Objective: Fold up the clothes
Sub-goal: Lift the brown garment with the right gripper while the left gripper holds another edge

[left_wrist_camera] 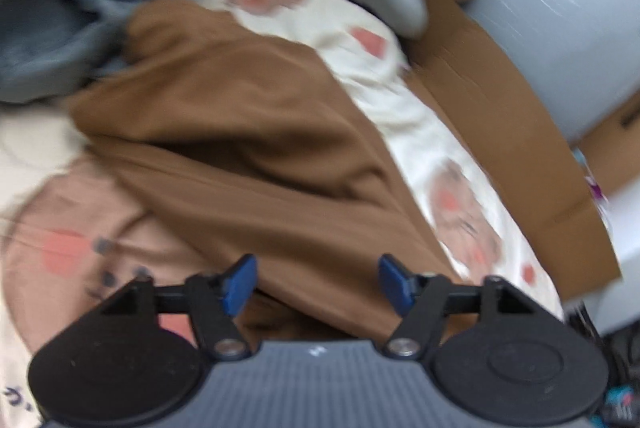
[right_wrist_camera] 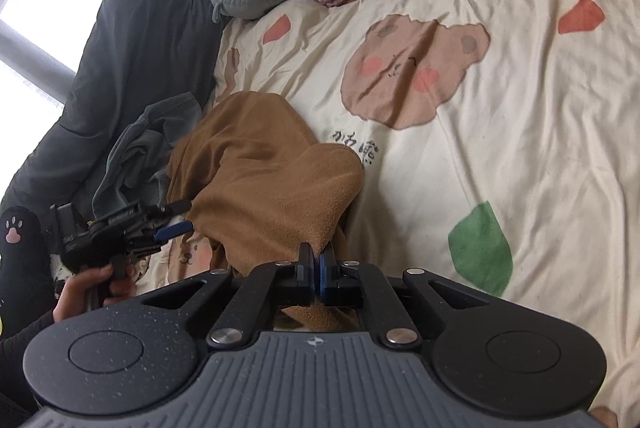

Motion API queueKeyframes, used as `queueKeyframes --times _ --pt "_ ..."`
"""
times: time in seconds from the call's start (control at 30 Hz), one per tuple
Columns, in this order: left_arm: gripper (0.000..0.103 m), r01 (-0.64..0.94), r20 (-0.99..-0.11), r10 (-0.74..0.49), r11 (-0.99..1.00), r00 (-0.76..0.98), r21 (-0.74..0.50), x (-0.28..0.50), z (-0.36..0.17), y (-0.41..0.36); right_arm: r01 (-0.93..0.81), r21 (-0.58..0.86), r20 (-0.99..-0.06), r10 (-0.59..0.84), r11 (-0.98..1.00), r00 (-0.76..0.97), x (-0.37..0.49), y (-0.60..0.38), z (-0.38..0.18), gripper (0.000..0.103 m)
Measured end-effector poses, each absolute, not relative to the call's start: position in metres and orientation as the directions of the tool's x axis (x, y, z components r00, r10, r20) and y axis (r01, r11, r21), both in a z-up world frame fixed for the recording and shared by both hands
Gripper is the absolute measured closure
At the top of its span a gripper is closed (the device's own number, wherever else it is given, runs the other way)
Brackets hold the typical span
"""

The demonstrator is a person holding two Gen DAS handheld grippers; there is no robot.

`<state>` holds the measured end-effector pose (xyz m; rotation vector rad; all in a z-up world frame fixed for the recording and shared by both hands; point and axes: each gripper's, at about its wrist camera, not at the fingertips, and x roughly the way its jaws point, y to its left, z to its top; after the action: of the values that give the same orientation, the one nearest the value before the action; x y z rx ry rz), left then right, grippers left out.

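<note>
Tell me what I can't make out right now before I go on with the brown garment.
- Brown garment: type and full outline unclear; crumpled, its near edge hidden behind the right gripper.
- Left wrist view: motion-blurred, so fabric edges are unreadable around the left gripper.
- Grey-blue garment: partly tucked under the brown one.

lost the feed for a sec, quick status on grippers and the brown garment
Right gripper shut on brown garment edge. Left gripper open, over the garment, holding nothing. Garment bunched on bedsheet. Grey-blue clothing crowds its far side.
</note>
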<state>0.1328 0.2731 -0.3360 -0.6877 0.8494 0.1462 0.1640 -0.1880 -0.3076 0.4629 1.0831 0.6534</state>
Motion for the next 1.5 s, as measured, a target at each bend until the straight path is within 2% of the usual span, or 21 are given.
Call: queueKeyframes --times 0.27,0.6,0.63,0.7,0.73,0.77,0.87,1.17,1.37,1.5 --pt "0.030 -0.501 -0.741 -0.070 0.694 0.668 -0.517 0.136 -0.361 0.306 -0.238 0.633 -0.681 0.676 0.737 0.281 0.136 -0.195 -0.313 0.103" --pt "0.031 -0.576 -0.725 -0.038 0.579 0.688 -0.577 0.149 -0.394 0.328 -0.223 0.646 -0.692 0.684 0.730 0.233 0.122 -0.190 -0.322 0.103" --pt "0.034 -0.584 -0.719 -0.032 0.559 0.694 -0.588 0.150 -0.397 0.331 -0.218 0.651 -0.692 0.687 0.727 0.223 0.121 -0.188 -0.324 0.103" --pt "0.053 -0.589 -0.709 -0.032 0.531 0.704 -0.609 0.152 -0.400 0.333 -0.224 0.656 -0.691 0.693 0.721 0.206 0.118 -0.183 -0.326 0.103" --pt "0.089 -0.586 -0.704 -0.038 0.523 0.709 -0.619 0.153 -0.400 0.334 -0.225 0.660 -0.689 0.697 0.716 0.199 0.117 -0.182 -0.327 0.103" --pt "0.099 -0.591 -0.710 -0.045 0.519 0.702 -0.617 0.154 -0.399 0.335 -0.226 0.665 -0.686 0.702 0.712 0.191 0.116 -0.180 -0.327 0.103" --pt "0.100 -0.575 -0.699 -0.041 0.535 0.714 -0.619 0.154 -0.385 0.336 -0.230 0.679 -0.678 0.716 0.697 0.167 0.113 -0.174 -0.329 0.103" --pt "0.100 -0.411 -0.564 -0.083 0.598 0.822 -0.688 0.159 -0.312 0.325 -0.271 0.711 -0.651 0.753 0.649 0.095 0.095 -0.152 -0.327 0.103" --pt "0.100 -0.276 -0.470 -0.172 0.620 0.866 -0.735 0.167 -0.277 0.295 -0.270 0.703 -0.654 0.747 0.658 0.117 0.099 -0.160 -0.321 0.103" --pt "0.100 -0.182 -0.428 -0.249 0.643 0.869 -0.744 0.177 -0.263 0.264 -0.264 0.689 -0.661 0.734 0.676 0.156 0.105 -0.173 -0.316 0.097"
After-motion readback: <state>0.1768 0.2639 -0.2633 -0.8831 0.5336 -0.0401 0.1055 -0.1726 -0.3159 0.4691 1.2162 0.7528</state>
